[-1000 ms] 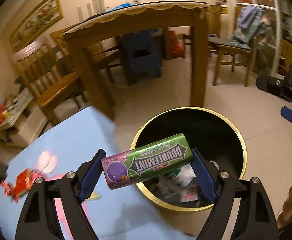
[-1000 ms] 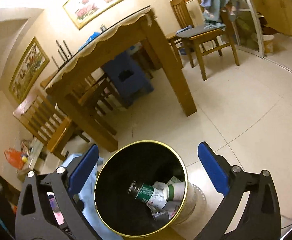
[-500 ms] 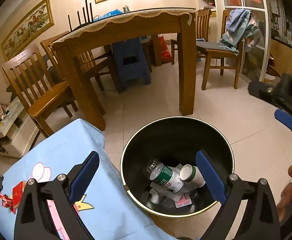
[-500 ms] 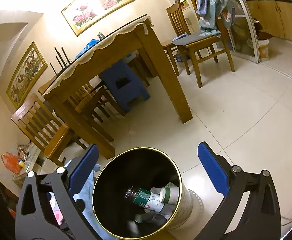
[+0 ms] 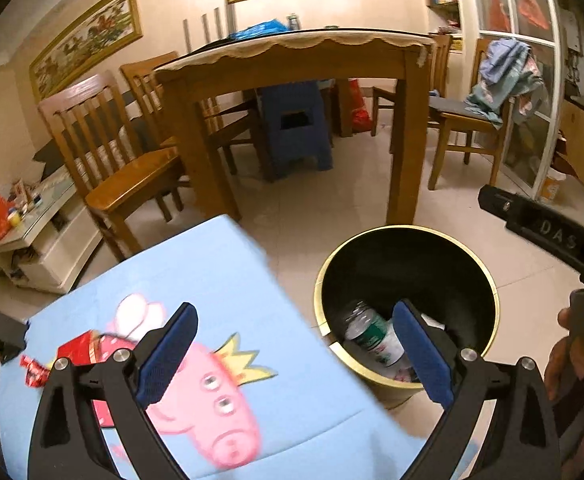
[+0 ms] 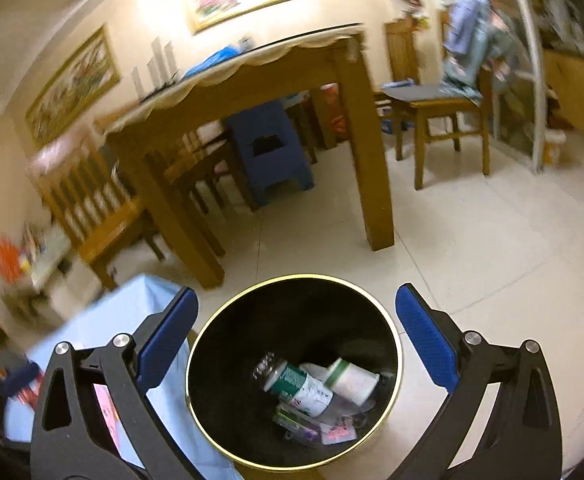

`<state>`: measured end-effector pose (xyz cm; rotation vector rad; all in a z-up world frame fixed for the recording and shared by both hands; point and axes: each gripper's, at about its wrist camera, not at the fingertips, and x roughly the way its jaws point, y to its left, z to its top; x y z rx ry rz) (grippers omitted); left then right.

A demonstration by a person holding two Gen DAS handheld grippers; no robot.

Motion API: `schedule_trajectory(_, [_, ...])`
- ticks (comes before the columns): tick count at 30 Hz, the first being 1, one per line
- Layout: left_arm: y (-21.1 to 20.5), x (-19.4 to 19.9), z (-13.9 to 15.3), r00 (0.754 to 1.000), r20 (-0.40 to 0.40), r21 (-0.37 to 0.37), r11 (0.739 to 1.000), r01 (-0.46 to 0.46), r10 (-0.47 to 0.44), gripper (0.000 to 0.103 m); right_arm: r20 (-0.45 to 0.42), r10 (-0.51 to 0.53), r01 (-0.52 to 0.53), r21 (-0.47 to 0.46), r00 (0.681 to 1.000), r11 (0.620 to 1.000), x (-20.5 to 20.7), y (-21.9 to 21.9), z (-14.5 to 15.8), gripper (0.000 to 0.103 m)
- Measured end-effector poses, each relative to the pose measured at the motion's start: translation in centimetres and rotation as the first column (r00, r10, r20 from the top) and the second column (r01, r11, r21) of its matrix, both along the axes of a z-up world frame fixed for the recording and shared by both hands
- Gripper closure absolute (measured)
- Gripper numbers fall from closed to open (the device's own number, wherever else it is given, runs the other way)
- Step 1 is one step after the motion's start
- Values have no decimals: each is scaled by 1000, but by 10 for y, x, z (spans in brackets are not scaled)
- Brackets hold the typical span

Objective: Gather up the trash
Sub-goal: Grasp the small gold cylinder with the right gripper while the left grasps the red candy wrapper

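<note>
Hovering over the edge of the blue cartoon-pig desk cloth [image 5: 228, 280], the left tongs [image 5: 292, 354] stand wide open with nothing between the blue pads; their jaws have just been opening. Black trash bin with gold rim [image 5: 406, 300] sits on the tiled floor [image 5: 492, 240] at about 3 o'clock of the left tongs, right beside the desk edge. Inside the bin: green-and-white bottle [image 5: 372, 338] lying on its side, partly behind the right pad. Red wrapper scraps [image 5: 58, 356] lie on the cloth at 9 o'clock of the left tongs, near the cloth's left edge. Black handle of the other gripper crosses the frame at 3 o'clock, with a hand [image 5: 576, 364] below it.

Right wrist view: right tongs [image 6: 296, 338] also spread wide, empty, with the bin [image 6: 392, 328] showing between the pads, directly below. Bin contents clearer here: green-and-white bottle [image 6: 300, 386] on its side, a white cup-like container with green band [image 6: 352, 378] touching it at 3 o'clock, a green-purple gum pack [image 6: 296, 426] at 6 o'clock of the bottle, a small pink printed scrap [image 6: 338, 434] beside it. Cloth corner [image 6: 132, 308] at 9 o'clock of the bin, touching or just beside the rim; cannot tell which.

Background, 12 o'clock: wooden dining table [image 5: 292, 68], wooden chairs, blue plastic stool [image 5: 296, 128] under it. Right view is motion-blurred.
</note>
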<state>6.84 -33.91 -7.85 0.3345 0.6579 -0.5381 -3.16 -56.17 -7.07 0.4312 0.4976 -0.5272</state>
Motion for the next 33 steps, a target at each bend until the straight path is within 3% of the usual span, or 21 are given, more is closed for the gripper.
schedule_trajectory(3, [39, 5, -3, 998, -21, -5, 999, -53, 53, 8, -123, 49, -67, -149, 991, 987, 30, 41, 0, 5])
schedule_trajectory(5, [72, 8, -4, 995, -27, -14, 995, -98, 97, 8, -195, 102, -152, -265, 975, 952, 50, 81, -1, 5])
schedule_trajectory(7, [117, 9, -6, 987, -18, -17, 987, -158, 158, 8, -219, 184, -243, -281, 958, 929, 62, 111, -3, 5])
schedule_trajectory(9, [161, 15, -9, 975, -17, -17, 975, -222, 222, 7, -206, 321, -361, -207, 924, 909, 72, 136, -8, 5])
schedule_trajectory(11, [203, 26, -13, 955, -28, -8, 955, -296, 296, 7, -184, 479, -499, -84, 859, 862, 83, 163, -16, 6])
schedule_trajectory(13, [253, 41, -20, 923, -51, -2, 924, -382, 381, 7, -156, 580, -591, -31, 799, 806, 90, 191, -19, 6])
schedule_trajectory(15, [297, 52, -25, 887, -52, 11, 889, -458, 458, 7, -137, 665, -674, -27, 734, 739, 94, 222, -18, 6])
schedule_trajectory(17, [331, 57, -26, 860, -57, 4, 861, -508, 507, 7, -109, 762, -769, -29, 638, 639, 96, 264, -16, 6])
schedule_trajectory(19, [361, 64, -25, 829, -74, -13, 831, -556, 554, 7, -126, 816, -825, -49, 565, 563, 98, 303, -18, 8])
schedule_trajectory(21, [381, 68, -21, 807, -93, -35, 808, -588, 583, 7, -213, 856, -880, -55, 472, 472, 108, 354, -27, 40])
schedule_trajectory(22, [391, 69, -19, 800, -108, -52, 800, -598, 591, 7, -236, 870, -898, -28, 432, 439, 113, 371, -34, 62])
schedule_trajectory(23, [396, 69, -18, 797, -117, -62, 796, -602, 593, 7, -262, 876, -907, 4, 406, 421, 119, 387, -42, 67])
schedule_trajectory(26, [408, 68, -16, 791, -146, -80, 790, -608, 595, 7, -312, 861, -905, 5, 402, 425, 130, 411, -59, 67])
schedule_trajectory(30, [412, 67, -13, 797, -150, -91, 795, -600, 584, 7, -326, 872, -916, 45, 364, 399, 141, 426, -69, 67])
schedule_trajectory(31, [411, 67, -12, 798, -150, -91, 795, -599, 584, 7, -336, 870, -917, 39, 362, 397, 143, 427, -70, 71])
schedule_trajectory(32, [410, 69, -12, 798, -153, -93, 796, -598, 583, 7, -352, 865, -919, 34, 358, 394, 144, 430, -71, 81])
schedule_trajectory(33, [411, 71, -13, 799, -161, -98, 796, -598, 580, 7, -370, 857, -918, 26, 358, 395, 140, 427, -74, 82])
